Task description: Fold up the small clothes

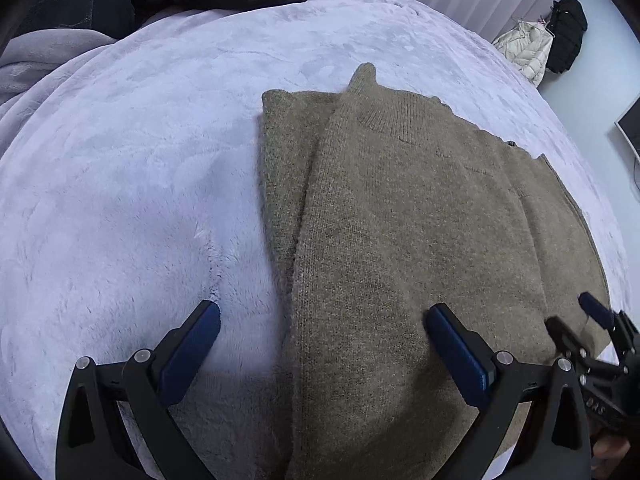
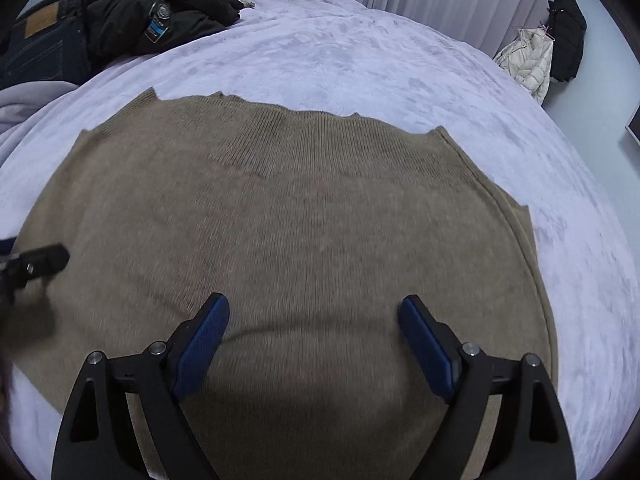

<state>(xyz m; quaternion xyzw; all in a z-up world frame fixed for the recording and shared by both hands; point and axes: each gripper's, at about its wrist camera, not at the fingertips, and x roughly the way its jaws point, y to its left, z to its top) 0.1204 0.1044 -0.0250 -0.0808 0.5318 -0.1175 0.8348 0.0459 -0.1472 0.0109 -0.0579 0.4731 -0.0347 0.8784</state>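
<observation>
So the tan knit sweater (image 1: 400, 208) is lying flat on the fuzzy lavender blanket (image 1: 132, 152) with its left side already folded in, and both tongs hang over its near end. The left gripper (image 1: 322, 340) is spread wide and holding nothing, and the right gripper (image 2: 314, 332) has empty jaws too. My worry is that the knit is thick and floppy, so a pinch that catches only the top layer could drag the folded flap open or bunch it up.

Both grippers, left gripper (image 1: 324, 316) and right gripper (image 2: 314, 308), have black forked arms, silver round screws and dark blue finger pads (image 2: 202, 344)
</observation>
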